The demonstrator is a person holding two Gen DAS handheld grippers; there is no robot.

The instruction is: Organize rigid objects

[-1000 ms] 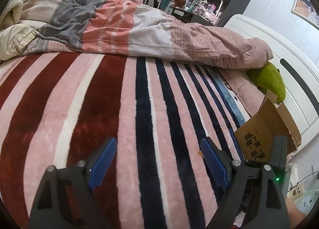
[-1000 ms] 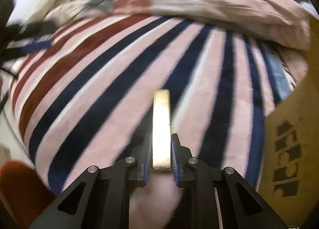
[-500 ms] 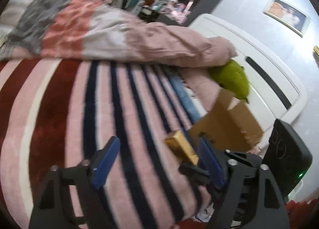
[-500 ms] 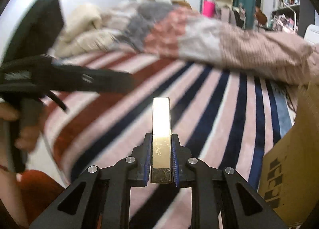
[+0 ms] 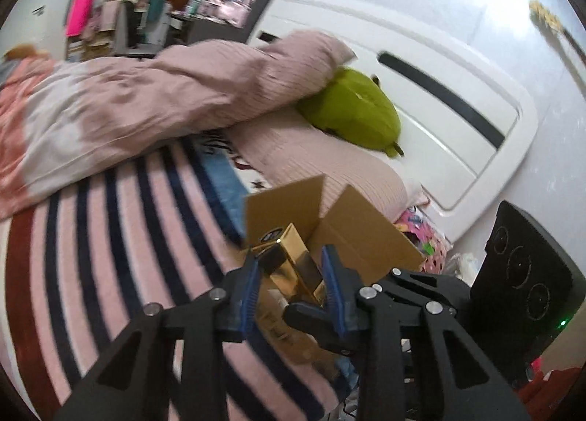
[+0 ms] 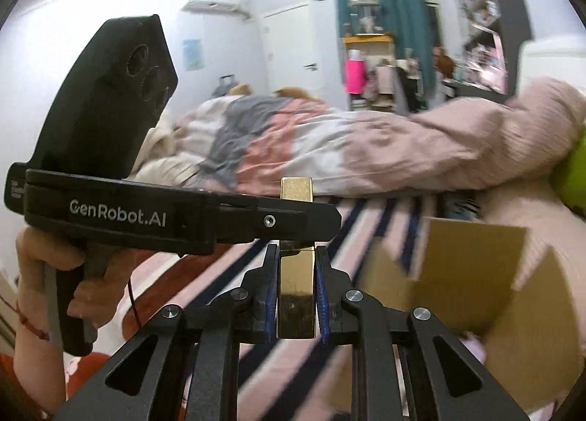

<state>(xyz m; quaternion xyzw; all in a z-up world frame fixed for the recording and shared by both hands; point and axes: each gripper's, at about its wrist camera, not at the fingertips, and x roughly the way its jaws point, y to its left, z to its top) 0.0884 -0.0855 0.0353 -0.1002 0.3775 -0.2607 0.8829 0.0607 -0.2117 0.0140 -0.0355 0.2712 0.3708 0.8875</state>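
Gold box (image 6: 296,287) — pinched by both the right gripper (image 6: 296,296) and left gripper (image 5: 291,283) — above striped bedspread (image 5: 110,237).

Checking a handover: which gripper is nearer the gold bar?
Right. The right gripper is clamped on the near end of the gold bar. The left gripper has its fingers on either side of it farther along; contact is unclear.

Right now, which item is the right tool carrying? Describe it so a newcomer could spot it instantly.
Start at the bed's striped blanket and find the open cardboard box near the pillow end. Just in front of it, the right tool clamps a gold bar: a slim, shiny, mirror-like metallic block, unlike the soft bedding and matte cardboard nearby.
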